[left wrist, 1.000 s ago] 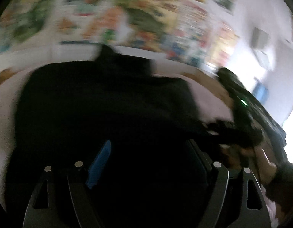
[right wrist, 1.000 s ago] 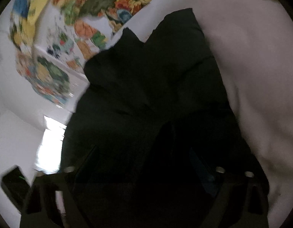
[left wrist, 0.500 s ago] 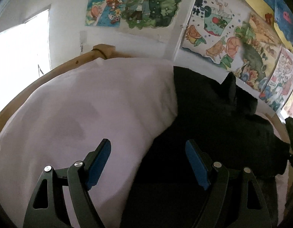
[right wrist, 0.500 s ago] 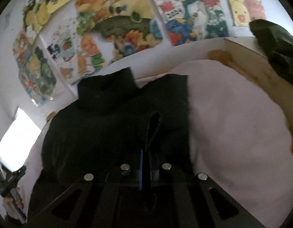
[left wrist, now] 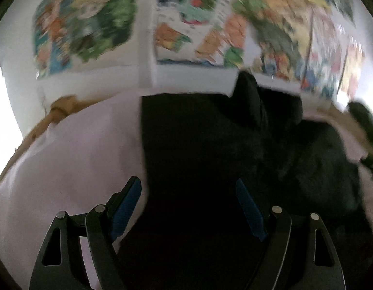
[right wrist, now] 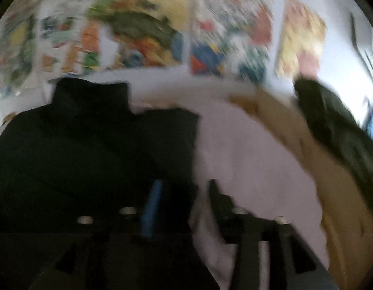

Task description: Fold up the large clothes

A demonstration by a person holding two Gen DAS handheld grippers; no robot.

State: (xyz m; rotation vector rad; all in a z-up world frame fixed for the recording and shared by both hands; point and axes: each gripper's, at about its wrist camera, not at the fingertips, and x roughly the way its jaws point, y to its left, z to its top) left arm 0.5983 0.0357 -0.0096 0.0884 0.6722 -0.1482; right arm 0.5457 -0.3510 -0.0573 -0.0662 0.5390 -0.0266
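A large black garment [left wrist: 210, 140] with a high collar lies flat on a pink sheet [left wrist: 77, 157]. My left gripper [left wrist: 187, 193] hangs open over the garment's left edge, one blue pad over the sheet and the other over the cloth, gripping nothing. In the blurred right wrist view the black garment [right wrist: 89, 145] fills the left half. My right gripper [right wrist: 184, 193] is over its right edge with its jaws opening. The cloth's edge runs between them, but the pads do not press on it.
The pink sheet [right wrist: 247, 157] is bordered by a wooden bed frame [right wrist: 307, 145] on the right and at the far left corner [left wrist: 63, 108]. A dark green bundle [right wrist: 331, 120] lies on the frame. Colourful posters [left wrist: 193, 24] cover the wall behind.
My right gripper was shut on a fold of the black garment half a second ago; its jaws now stand apart and it has risen. My left gripper swung right, towards the garment's left edge.
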